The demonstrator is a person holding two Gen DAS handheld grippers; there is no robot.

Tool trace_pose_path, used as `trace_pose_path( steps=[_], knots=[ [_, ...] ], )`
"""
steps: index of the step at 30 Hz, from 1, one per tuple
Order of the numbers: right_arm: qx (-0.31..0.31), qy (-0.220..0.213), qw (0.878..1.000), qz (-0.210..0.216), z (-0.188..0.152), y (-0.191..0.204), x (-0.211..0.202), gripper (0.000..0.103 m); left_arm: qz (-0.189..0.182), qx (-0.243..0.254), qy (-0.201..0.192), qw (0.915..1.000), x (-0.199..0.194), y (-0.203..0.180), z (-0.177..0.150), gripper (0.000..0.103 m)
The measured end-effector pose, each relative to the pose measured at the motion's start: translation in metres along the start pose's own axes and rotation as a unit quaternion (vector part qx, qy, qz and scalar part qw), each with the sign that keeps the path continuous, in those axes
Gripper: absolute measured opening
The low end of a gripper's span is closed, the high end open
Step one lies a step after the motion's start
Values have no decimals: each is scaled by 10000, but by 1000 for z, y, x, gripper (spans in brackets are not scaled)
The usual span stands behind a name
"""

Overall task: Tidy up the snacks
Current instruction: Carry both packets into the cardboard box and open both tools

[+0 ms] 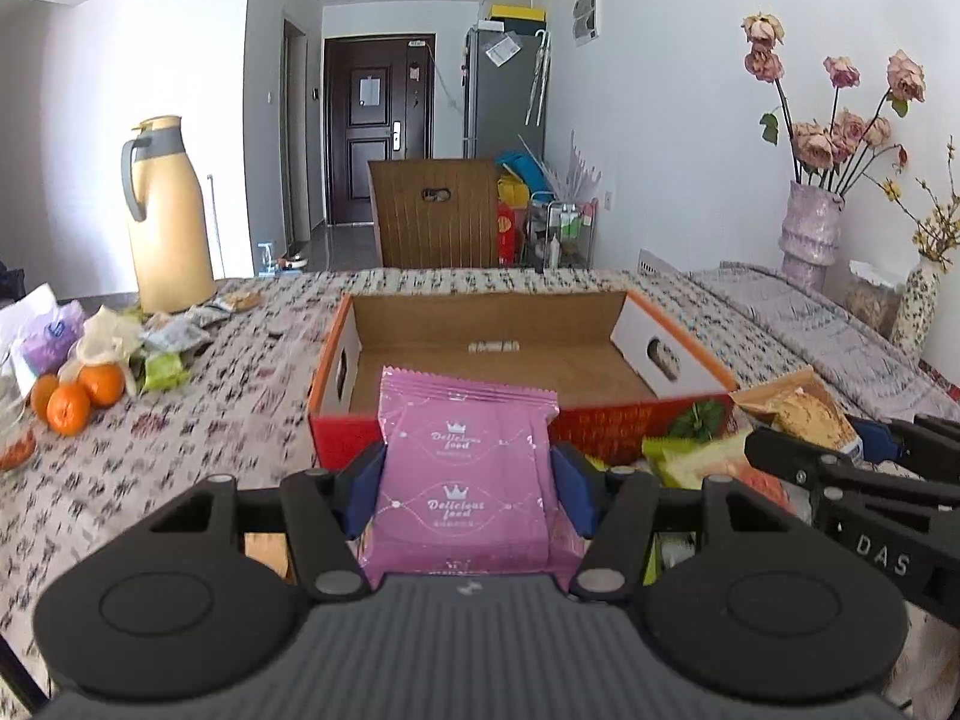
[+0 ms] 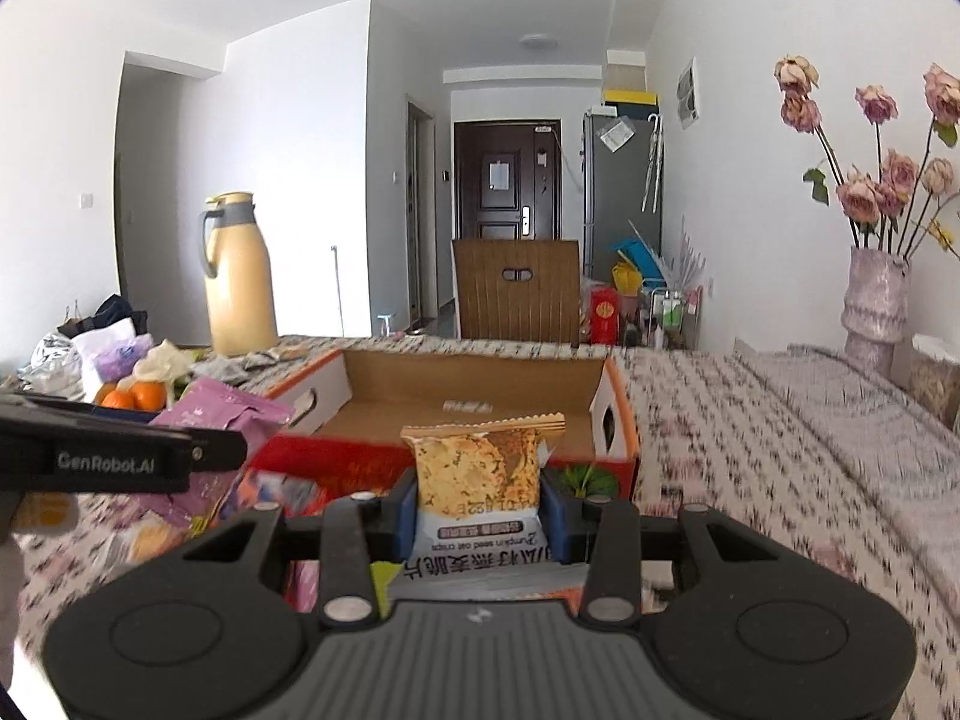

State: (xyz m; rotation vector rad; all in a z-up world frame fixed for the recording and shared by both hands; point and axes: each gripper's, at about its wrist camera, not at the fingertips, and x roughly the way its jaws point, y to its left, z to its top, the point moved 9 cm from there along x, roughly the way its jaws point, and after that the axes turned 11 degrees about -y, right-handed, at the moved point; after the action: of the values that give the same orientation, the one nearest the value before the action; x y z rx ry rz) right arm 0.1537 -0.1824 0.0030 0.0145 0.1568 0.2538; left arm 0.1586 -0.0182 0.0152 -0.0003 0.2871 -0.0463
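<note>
Nearest the left wrist camera, the left gripper (image 1: 468,483) was clenched on a pink snack packet (image 1: 465,480), its blue pads (image 1: 367,480) pressing both edges and the packet standing upright above the table. The right gripper (image 2: 480,507) likewise grasped an oat crisp packet (image 2: 477,468), printed side up and its text reading upside down. Under both lay a loose heap of other wrapped snacks (image 1: 696,456) on a floral tablecloth (image 1: 198,456).

Just beyond stood an open cardboard box (image 1: 516,360) with red and orange outer walls, hand slots in its end flaps and a nearly bare brown floor. To the left, oranges (image 1: 72,402) sat beside crumpled wrappers (image 1: 162,354), and farther back a tan thermos jug (image 1: 168,216). On the right, near the wall, a pale vase (image 2: 873,300) held dried pink roses (image 2: 888,174). Past the table's far edge came a wooden chair back (image 2: 516,288), then a grey fridge (image 2: 621,192), and at the end of the hall a dark door (image 2: 507,174).
</note>
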Motion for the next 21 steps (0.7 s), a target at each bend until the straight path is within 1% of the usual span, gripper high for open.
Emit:
trace_pose_path(
  steps=[5, 13, 16, 21],
  knots=[
    [-91, 14, 10000, 21, 18, -6, 35, 40, -1, 75, -74, 9999, 27, -1, 21, 61],
    [-348, 255, 9991, 8, 38, -16, 105, 40, 61, 289, -45, 9996, 83, -1, 50, 61],
    [-481, 429, 9979, 2, 41, -17, 133, 40, 106, 352, 67, 9993, 107, 0, 55, 61],
    [-594, 915, 9940, 19, 35, -18, 178, 40, 198, 364, 372, 9984, 147, 6, 52, 61]
  ],
)
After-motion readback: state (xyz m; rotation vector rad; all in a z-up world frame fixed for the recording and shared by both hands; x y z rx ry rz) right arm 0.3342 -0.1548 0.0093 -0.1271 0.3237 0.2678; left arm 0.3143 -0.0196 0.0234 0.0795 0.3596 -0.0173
